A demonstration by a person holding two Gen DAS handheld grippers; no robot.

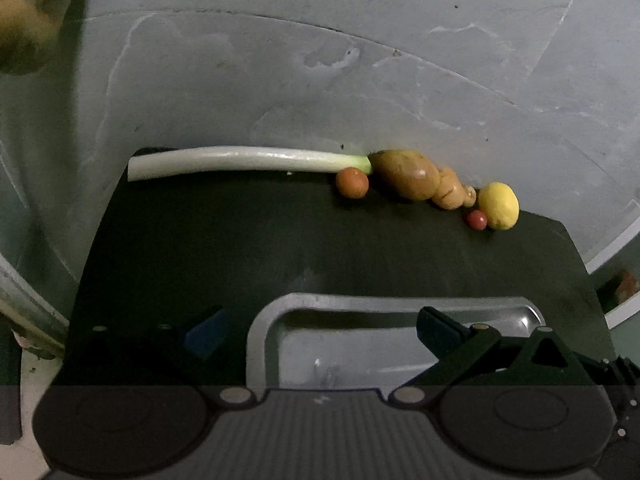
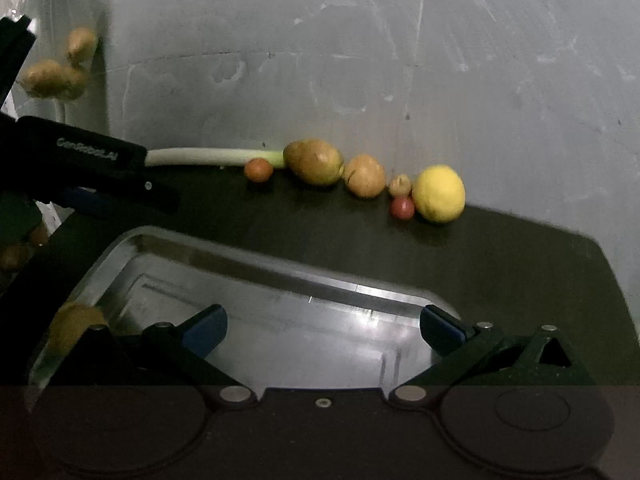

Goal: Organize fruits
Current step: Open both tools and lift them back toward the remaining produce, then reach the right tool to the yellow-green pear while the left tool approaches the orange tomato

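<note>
Right wrist: tray (image 2: 132,258) rim near claw (image 2: 322,330) — agape.

Dark mat (image 2: 500,264) bears metal tray (image 2: 248,256), leek (image 2: 200,156), lemon (image 2: 439,194), potatoes (image 2: 314,161).

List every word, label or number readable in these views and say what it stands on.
"GenRobot.AI" as best it reads, blurred: pale lettering on the black body of the left gripper, seen in the right wrist view.
No other text: none on the metal tray, the lemon or the wall.
</note>
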